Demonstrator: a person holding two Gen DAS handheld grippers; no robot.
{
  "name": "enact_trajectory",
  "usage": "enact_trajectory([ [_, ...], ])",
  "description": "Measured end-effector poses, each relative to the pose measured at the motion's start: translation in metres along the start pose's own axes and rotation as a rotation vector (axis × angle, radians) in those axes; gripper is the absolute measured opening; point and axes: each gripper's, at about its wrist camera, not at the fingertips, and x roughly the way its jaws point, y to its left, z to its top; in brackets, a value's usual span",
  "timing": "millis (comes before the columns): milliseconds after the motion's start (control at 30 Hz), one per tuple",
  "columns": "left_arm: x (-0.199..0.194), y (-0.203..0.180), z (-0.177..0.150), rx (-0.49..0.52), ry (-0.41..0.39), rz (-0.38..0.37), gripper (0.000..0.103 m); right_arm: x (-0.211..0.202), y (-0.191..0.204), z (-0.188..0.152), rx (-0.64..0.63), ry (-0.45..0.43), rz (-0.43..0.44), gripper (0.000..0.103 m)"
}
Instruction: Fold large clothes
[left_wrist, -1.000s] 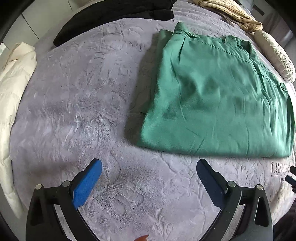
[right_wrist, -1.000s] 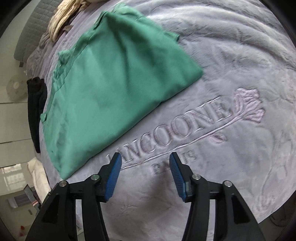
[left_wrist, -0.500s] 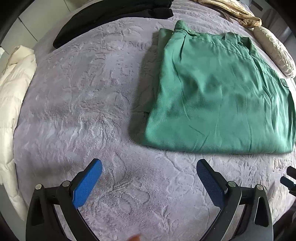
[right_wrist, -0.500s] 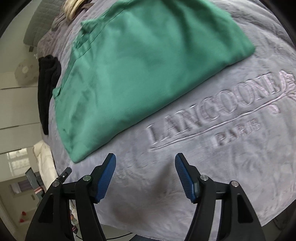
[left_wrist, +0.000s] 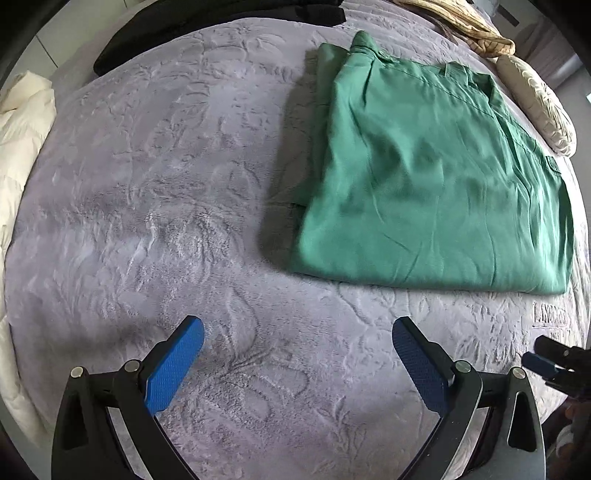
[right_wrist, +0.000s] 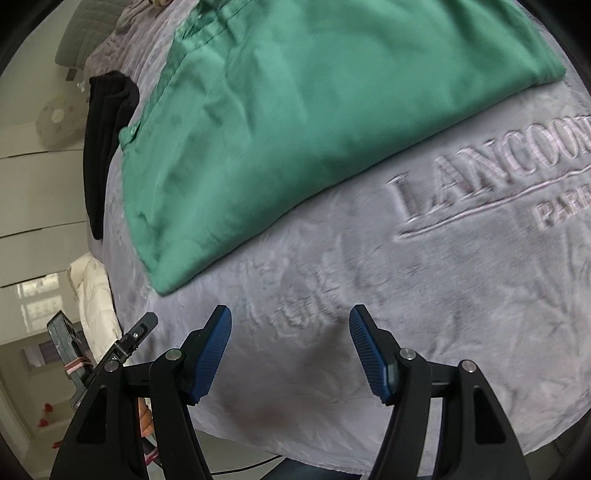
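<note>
Left gripper (left_wrist: 297, 354): jaws spread wide, blue ribbed pads (left_wrist: 173, 363) bare, nothing between them. It hovers over the blanket (left_wrist: 155, 206), clear of the cloth. Right gripper (right_wrist: 290, 350): also released and empty, pads apart, over the blanket near the bed's edge.

Change over the last second: we see the right gripper's view swing, so the embroidered lettering (right_wrist: 491, 173) slides from dead centre out to 3 o'clock and the garment's near corner now sits at about 11 o'clock from the claw. The left view barely shifts; the garment stays at 1 to 2 o'clock. The right gripper's tip shows at the left view's 4 o'clock edge. We judge both claws are pulled back after a fold, and the garment looks like a finished or near-finished rectangle; whether another fold is wanted we cannot say.

Green garment (left_wrist: 428, 177): folded trousers by the look of the waistband and belt loops along the far edge. Thin, smooth woven cloth, faint sheen, shallow creases, stacked layers visible at the left edge. It lies flat on the blanket, touching neither gripper.

Blanket: grey plush, embossed leaf pattern, soft nap.

Around it: black clothing (left_wrist: 221, 22) at 11 o'clock, a cream padded item (left_wrist: 22, 122) at 9, tan knit (left_wrist: 476, 29) and a pale cushion (left_wrist: 543, 107) at 1.
</note>
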Motion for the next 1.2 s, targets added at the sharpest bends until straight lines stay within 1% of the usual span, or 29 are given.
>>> enact_trajectory([
  [167,0.002,0.01,0.001,0.001,-0.003,-0.01,0.102,0.017,0.019,-0.006,-0.013,0.007,0.03,0.07],
  [367,0.009,0.011,0.005,0.016,-0.025,-0.012,0.102,0.042,0.05,-0.004,-0.061,0.012,0.113,0.07],
  [400,0.011,0.01,0.008,0.016,-0.026,-0.006,0.102,0.042,0.05,-0.004,-0.061,0.012,0.113,0.07],
  [433,0.013,0.009,0.009,0.013,-0.027,-0.003,0.102,0.049,0.057,0.001,-0.079,0.006,0.146,0.07],
  [567,0.023,0.009,0.012,-0.001,-0.034,-0.019,0.102,0.065,0.063,0.016,-0.099,-0.014,0.229,0.07],
  [633,0.026,0.009,0.013,0.0,-0.043,-0.026,0.102,0.075,0.064,0.021,-0.089,-0.012,0.261,0.07],
  [667,0.028,0.009,0.013,0.001,-0.049,-0.025,0.102,0.075,0.064,0.021,-0.089,-0.012,0.261,0.07],
  [700,0.029,0.009,0.013,0.003,-0.052,-0.025,0.102,0.087,0.063,0.026,-0.073,-0.001,0.295,0.07],
  [767,0.032,0.01,0.013,0.002,-0.052,-0.032,0.102,0.093,0.063,0.026,-0.065,0.003,0.311,0.07],
  [800,0.032,0.012,0.013,-0.002,-0.053,-0.042,0.102,0.1,0.063,0.026,-0.052,0.006,0.348,0.07],
  [833,0.032,0.015,0.013,-0.01,-0.057,-0.06,0.102,0.102,0.065,0.026,-0.05,0.003,0.361,0.07],
  [867,0.031,0.019,0.013,-0.021,-0.066,-0.084,0.102,0.102,0.065,0.026,-0.05,0.003,0.361,0.07],
  [933,0.027,0.03,0.014,-0.045,-0.082,-0.134,0.102,0.106,0.07,0.027,-0.042,-0.018,0.409,0.07],
  [967,0.024,0.039,0.015,-0.062,-0.089,-0.174,0.102,0.107,0.071,0.026,-0.033,-0.024,0.423,0.07],
  [1000,0.024,0.044,0.016,-0.072,-0.092,-0.197,0.102,0.107,0.071,0.026,-0.033,-0.024,0.423,0.07],
  [1033,0.023,0.05,0.019,-0.086,-0.094,-0.228,0.102,0.112,0.071,0.026,0.006,-0.034,0.451,0.07],
  [1133,0.021,0.064,0.029,-0.122,-0.11,-0.294,0.102,0.118,0.07,0.028,0.063,-0.038,0.509,0.071],
  [1167,0.02,0.068,0.032,-0.127,-0.112,-0.311,0.102,0.12,0.069,0.029,0.083,-0.04,0.523,0.071],
  [1200,0.019,0.073,0.035,-0.134,-0.111,-0.34,0.102,0.119,0.067,0.031,0.099,-0.04,0.534,0.069],
])
